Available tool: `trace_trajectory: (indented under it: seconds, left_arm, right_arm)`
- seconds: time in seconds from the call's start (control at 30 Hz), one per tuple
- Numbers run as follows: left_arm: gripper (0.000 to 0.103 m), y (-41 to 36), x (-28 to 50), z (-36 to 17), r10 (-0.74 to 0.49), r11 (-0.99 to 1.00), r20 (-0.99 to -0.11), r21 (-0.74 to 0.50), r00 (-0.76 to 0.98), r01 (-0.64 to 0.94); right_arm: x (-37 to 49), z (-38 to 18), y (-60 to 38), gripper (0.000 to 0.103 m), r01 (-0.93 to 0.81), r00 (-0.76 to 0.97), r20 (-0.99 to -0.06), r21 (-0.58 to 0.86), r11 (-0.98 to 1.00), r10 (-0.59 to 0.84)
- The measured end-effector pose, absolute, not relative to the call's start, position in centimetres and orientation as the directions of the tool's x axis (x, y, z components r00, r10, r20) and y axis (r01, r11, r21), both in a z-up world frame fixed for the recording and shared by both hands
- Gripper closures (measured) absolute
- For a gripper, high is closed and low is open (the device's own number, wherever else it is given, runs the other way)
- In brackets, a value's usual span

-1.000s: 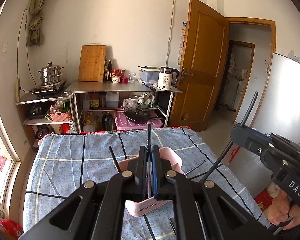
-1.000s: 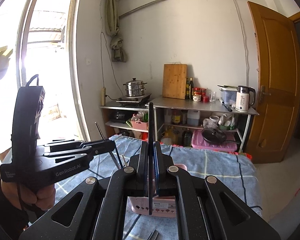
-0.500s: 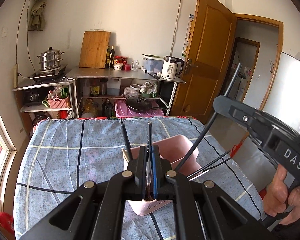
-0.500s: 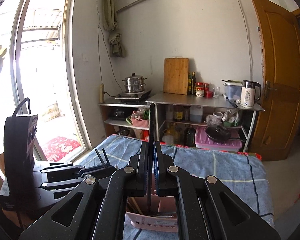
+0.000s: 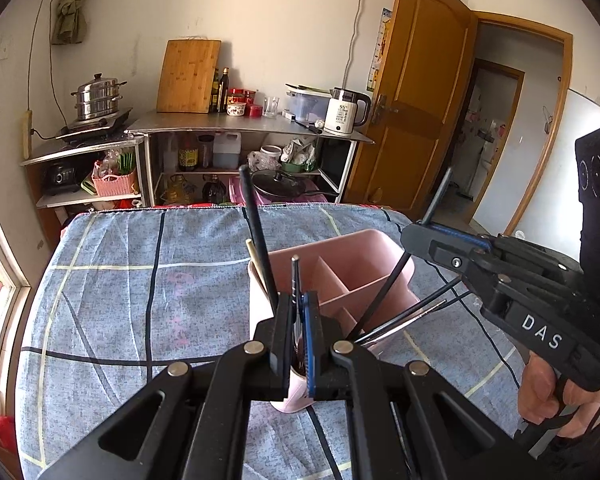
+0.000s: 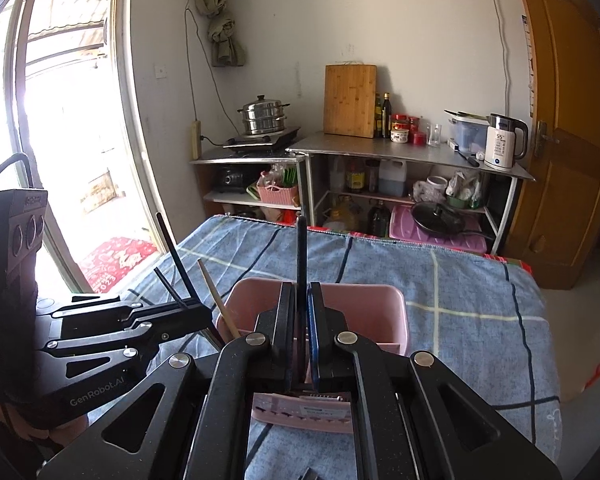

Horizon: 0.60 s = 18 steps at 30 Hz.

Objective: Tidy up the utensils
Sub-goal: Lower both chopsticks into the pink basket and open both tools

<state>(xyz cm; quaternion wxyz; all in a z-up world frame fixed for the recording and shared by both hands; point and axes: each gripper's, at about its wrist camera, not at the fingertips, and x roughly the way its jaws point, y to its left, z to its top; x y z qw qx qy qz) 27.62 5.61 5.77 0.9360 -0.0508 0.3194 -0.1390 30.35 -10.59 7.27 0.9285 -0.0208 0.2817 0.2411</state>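
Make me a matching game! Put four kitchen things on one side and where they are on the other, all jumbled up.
Things:
1. cutting board
2. white kettle
3. steamer pot
4. pink utensil holder

Places:
A. on the blue checked cloth
B. leaning against the wall
C. on the hotplate
D. at the right end of the steel counter

Pairs: 1-B, 2-D, 3-C, 4-A
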Motion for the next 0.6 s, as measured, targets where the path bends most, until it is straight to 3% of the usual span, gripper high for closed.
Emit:
trace_trajectory:
  seconds: [0.13, 0.6]
  left_arm:
    - [0.081, 5.9, 26.6, 6.8, -0.271, 0.962, -0.556, -0.172, 0.786, 0.21]
    - [0.071, 5.7, 18.9, 8.0, -0.251, 0.967, -0.466, -0.163, 0.849, 0.197]
  right_arm:
    - [29.4, 8.3, -11.7, 0.095, -0.456, 0.738, -0.506, 0.112, 0.883, 0.445]
    - [21.3, 7.9, -15.7, 0.092, -0.446, 0.769, -0.445, 0.142, 0.884, 0.459]
